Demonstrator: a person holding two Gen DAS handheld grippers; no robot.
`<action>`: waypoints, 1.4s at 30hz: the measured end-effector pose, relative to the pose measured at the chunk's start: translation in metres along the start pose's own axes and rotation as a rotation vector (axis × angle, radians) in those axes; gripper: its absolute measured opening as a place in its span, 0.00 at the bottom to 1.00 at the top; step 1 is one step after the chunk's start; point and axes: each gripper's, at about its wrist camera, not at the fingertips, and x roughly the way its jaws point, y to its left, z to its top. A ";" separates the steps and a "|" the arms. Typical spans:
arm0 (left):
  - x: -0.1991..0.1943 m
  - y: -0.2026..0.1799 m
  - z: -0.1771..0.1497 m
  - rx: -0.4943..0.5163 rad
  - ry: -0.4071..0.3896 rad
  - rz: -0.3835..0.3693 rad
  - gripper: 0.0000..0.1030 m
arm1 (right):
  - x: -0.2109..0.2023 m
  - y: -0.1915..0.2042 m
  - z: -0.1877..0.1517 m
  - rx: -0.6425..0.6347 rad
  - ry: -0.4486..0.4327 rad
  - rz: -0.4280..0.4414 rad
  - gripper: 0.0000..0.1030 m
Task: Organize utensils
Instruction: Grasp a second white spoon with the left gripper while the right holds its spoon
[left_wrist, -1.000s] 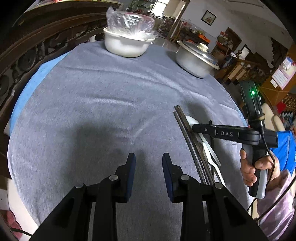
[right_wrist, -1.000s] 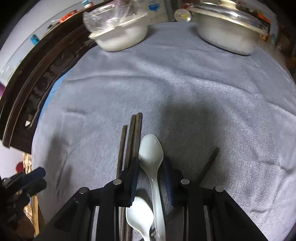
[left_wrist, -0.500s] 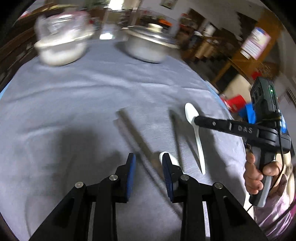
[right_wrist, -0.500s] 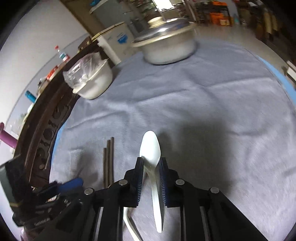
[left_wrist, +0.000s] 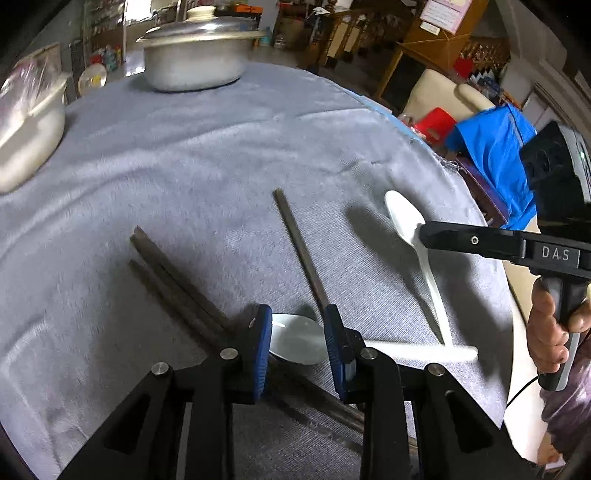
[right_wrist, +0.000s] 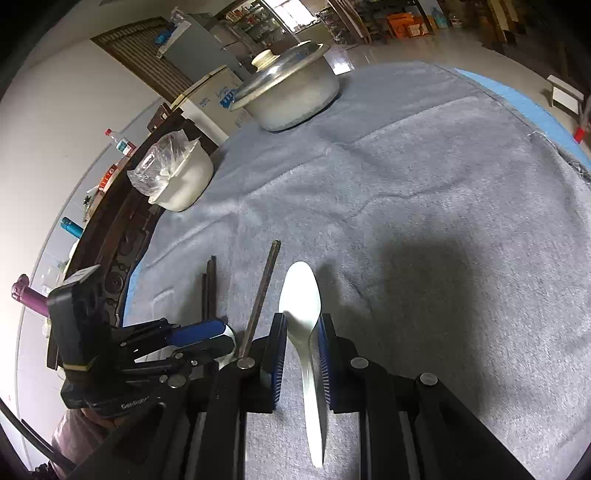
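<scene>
The right tool (right_wrist: 302, 350) is clamped on the neck of a white spoon (right_wrist: 300, 295). Both blue pads press its sides just behind the bowl. The bowl points to 12 o'clock and the handle runs back between the fingers. In the left wrist view this spoon hangs tilted at 3 o'clock, with its shadow on the grey cloth (left_wrist: 221, 147) that covers the worktop. A person's hand (left_wrist: 546, 332) holds the grip.

The left tool (left_wrist: 296, 347) stands partly apart and straddles the bowl of a second spoon (left_wrist: 295, 341). That spoon lies flat on the cloth with its handle running out to 3 o'clock. I cannot tell whether the pads touch its edges.

A pair of dark chopsticks (left_wrist: 177, 280) lies from 10 o'clock down under the left tool. A single chopstick (left_wrist: 299, 251) runs from 12 o'clock toward the right pad.

A lidded metal pot (left_wrist: 195, 55) sits at 11 o'clock at the far edge. A white bowl with a plastic bag (left_wrist: 26, 129) sits at 9 o'clock.

A second ago the left tool hovered over bare cloth with nothing between its pads. The right pads then stood wider around the first spoon, which lay against the chopsticks. That spoon now sits well apart from them.
</scene>
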 end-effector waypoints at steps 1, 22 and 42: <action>-0.001 0.002 -0.002 -0.009 -0.003 -0.006 0.26 | 0.000 0.000 -0.001 -0.002 0.000 -0.013 0.18; -0.053 0.045 -0.036 -0.015 -0.078 0.167 0.21 | -0.005 -0.022 -0.029 0.008 0.034 -0.167 0.19; -0.036 0.039 -0.031 -0.163 -0.030 0.111 0.39 | -0.006 -0.024 -0.032 -0.024 0.014 -0.137 0.20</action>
